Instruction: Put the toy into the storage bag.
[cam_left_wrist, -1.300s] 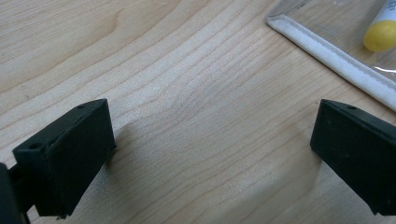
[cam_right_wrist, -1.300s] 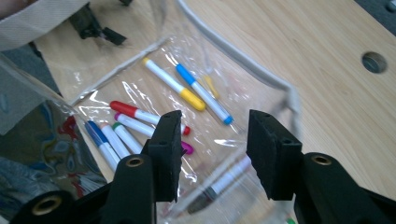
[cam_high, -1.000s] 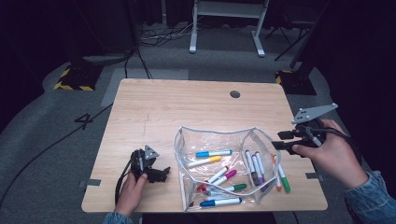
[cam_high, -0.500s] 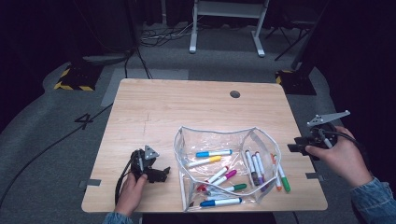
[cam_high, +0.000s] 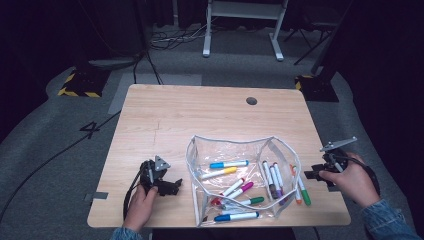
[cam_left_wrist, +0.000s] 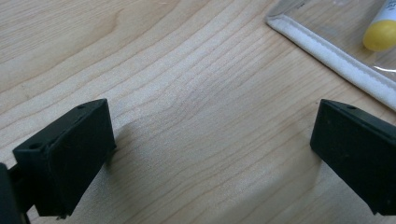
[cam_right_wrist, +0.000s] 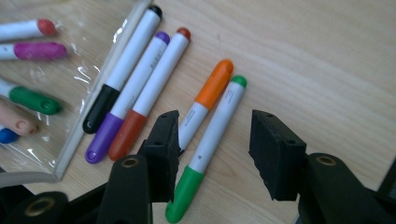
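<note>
A clear pouch (cam_high: 200, 150) lies open on the wooden table with several markers inside, among them a blue one (cam_high: 229, 163) and a yellow one (cam_high: 218, 173). To its right lie a green marker (cam_high: 303, 194) and an orange marker (cam_high: 296, 192). My right gripper (cam_high: 311, 175) hovers low over them. In the right gripper view its jaws (cam_right_wrist: 215, 140) straddle the green marker (cam_right_wrist: 224, 112) without touching it; they have just been opening. The orange marker (cam_right_wrist: 212, 86) lies beside the left jaw. My left gripper (cam_high: 172, 186) rests open on the bare table left of the pouch (cam_left_wrist: 327, 56).
Black, purple and red markers (cam_right_wrist: 140, 79) lie side by side along the pouch's edge, left of the orange one. The table's right edge (cam_high: 330, 170) runs just under my right hand. A cable hole (cam_high: 251, 100) sits at the back of the table.
My right hand has sunk toward the table and drifted right, from above the pouch's right side to the loose markers. The left hand has stayed put.
</note>
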